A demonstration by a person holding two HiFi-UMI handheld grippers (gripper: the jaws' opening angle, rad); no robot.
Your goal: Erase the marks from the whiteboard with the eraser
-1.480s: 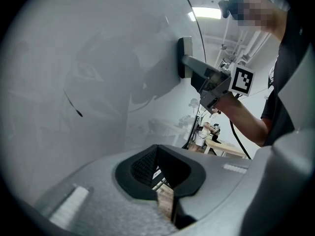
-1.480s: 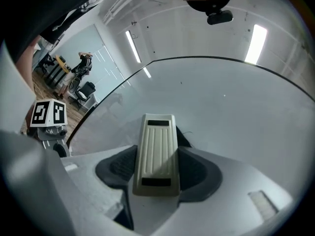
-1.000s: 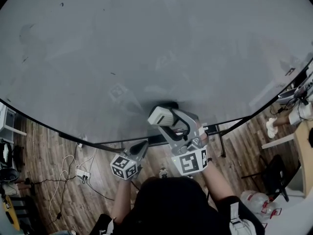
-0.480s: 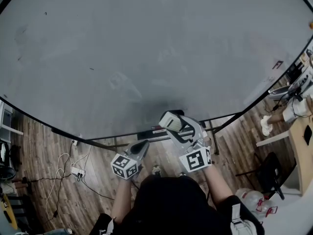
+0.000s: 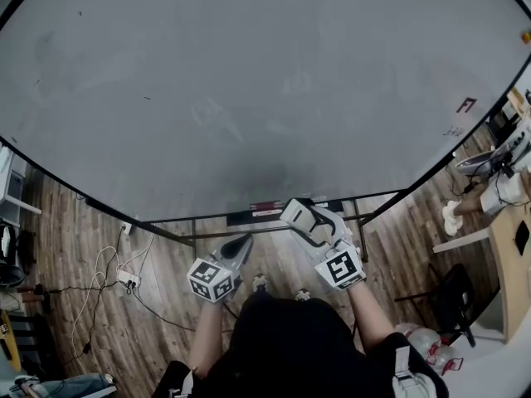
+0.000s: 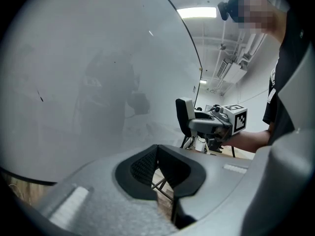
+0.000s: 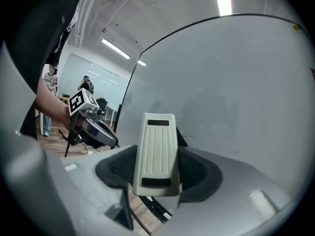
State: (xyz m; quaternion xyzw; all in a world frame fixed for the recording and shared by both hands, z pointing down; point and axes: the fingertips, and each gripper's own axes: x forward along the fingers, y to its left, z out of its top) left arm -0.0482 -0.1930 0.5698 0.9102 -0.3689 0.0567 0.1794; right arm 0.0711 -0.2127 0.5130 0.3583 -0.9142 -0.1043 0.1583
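Under the whiteboard [image 5: 265, 81], stand bars [image 5: 193, 232], power strip [image 5: 127, 281].

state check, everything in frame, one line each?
right gripper, shut on the eraser
eraser, clamped between the jaws, held by the whiteboard's lower edge
left gripper, shut, nothing between the jaws
whiteboard, upright, mostly wiped
dark marks, small, not erased, on the board's left part
red mark, not erased, near the board's right edge
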